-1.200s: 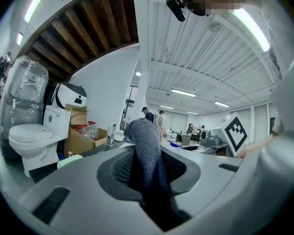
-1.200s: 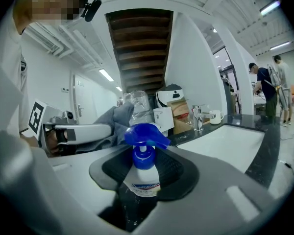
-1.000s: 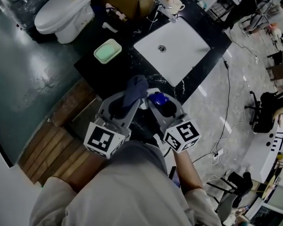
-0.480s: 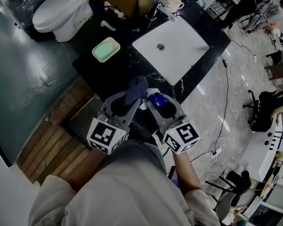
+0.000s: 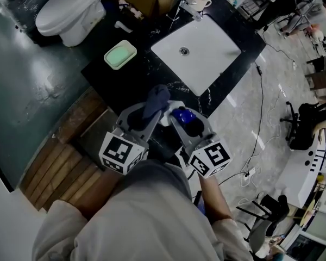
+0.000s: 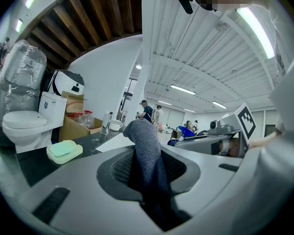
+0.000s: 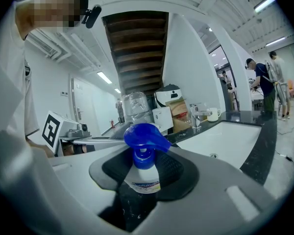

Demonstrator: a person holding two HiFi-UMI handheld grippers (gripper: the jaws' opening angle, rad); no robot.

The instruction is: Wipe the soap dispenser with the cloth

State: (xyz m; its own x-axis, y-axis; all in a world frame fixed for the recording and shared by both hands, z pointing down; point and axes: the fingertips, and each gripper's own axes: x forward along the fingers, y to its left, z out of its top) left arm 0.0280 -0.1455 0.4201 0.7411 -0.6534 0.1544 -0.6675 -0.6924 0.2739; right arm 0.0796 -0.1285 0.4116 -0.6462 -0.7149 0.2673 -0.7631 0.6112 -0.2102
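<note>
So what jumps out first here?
Low in the head view, the left gripper pinches a dark blue cloth beside the right gripper, which grips a blue-topped soap dispenser. Beyond them, a white sink sits in a black counter.

The soap dispenser (image 7: 143,173) was a pale bottle with a blue pump head. It stood upright, clamped between the jaws of the right gripper (image 5: 186,119). The cloth (image 6: 148,160), dark blue-grey, was pinched upright in the left gripper (image 5: 148,114), just beside the dispenser and apparently over the counter's (image 5: 117,83) near corner.
</note>
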